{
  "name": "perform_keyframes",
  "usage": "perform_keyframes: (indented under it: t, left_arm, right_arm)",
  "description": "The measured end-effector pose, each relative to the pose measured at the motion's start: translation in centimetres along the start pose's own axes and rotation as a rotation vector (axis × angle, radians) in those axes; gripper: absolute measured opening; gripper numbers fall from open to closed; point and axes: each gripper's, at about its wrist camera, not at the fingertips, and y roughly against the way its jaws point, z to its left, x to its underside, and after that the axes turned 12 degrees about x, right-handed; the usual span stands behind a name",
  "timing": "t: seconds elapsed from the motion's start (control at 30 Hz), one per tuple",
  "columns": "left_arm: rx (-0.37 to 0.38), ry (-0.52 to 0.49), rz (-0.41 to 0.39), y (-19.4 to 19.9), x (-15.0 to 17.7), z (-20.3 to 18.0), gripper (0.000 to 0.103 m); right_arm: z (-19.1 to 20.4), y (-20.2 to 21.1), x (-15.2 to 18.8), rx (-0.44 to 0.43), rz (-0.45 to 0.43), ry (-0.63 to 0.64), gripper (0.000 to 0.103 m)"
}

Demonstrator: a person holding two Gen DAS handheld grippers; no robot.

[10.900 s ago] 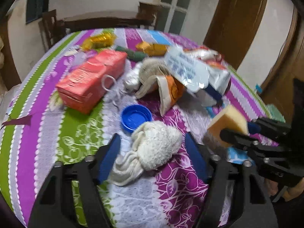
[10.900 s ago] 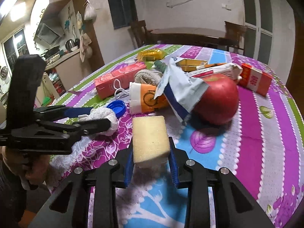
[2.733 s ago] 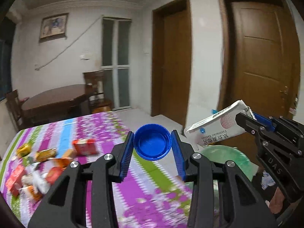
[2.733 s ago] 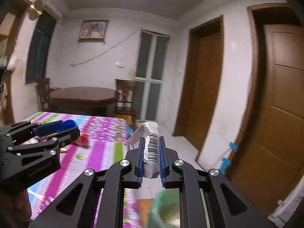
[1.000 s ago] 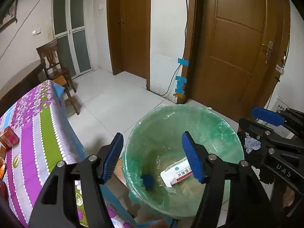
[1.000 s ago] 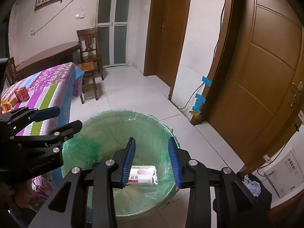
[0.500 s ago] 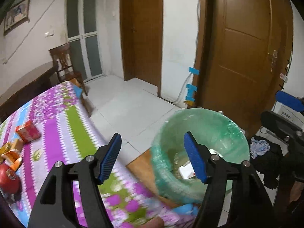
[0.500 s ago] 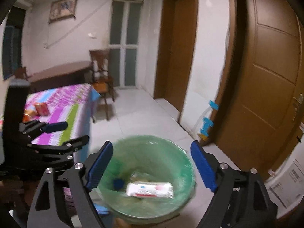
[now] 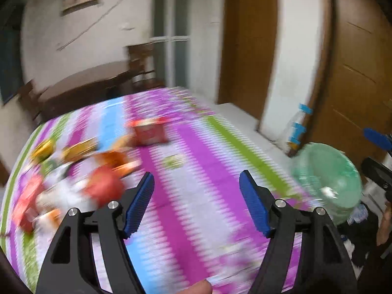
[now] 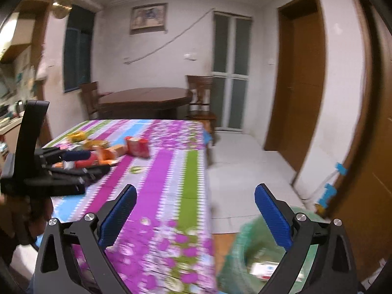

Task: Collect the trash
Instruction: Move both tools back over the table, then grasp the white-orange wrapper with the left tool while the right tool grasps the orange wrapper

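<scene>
Above the striped tablecloth, the left gripper points toward the table with its jaws opening and nothing between the blue pads. The left wrist view is heavily motion-blurred. The remaining trash lies in a cluster at the left part of the cloth: a red carton standing apart toward the far edge, a red round item, orange and yellow wrappers, and further items too blurred to identify.

The right gripper is held at the table's near corner, straddling the cloth edge and the bin. Its jaws are opening, already spread wide, with nothing between the pads.

The green-lined bin stands on the floor just beside the table, below the right gripper's right finger. A white packet lies inside it. In the left wrist view the bin appears at the right edge, with the right gripper's blue tip above it.
</scene>
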Motion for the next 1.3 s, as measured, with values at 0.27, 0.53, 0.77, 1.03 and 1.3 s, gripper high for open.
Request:
perform_keyframes:
  t: [0.27,0.53,0.77,1.03,1.3]
  left_arm:
    - [-0.171,0.155,0.034,6.4,4.8,12.8,0.069]
    - [-0.118,0.346,0.117,5.8,8.3,20.3,0.055]
    - [-0.078,0.423,0.108,3.3,8.1,21.4,0.048]
    - [-0.018,0.469,0.094,1.5,7.1,22.3,0.032]
    - [-0.009,0.465,0.057,1.8,7.0,22.4,0.011]
  right_arm:
    - [8.1,-2.0,-0.6,-0.162,0.013,0.062,0.096]
    - [11.7,-4.1,-0.3,-0.225,0.054,0.089,0.097]
    - [13.3,-4.9,-0.9,-0.250,0.063,0.120,0.097]
    - [16.0,-9.0,-3.0,-0.392,0.111,0.174,0.092]
    - [20.5,-18.5,-5.4,-0.474,0.239,0.206,0.052]
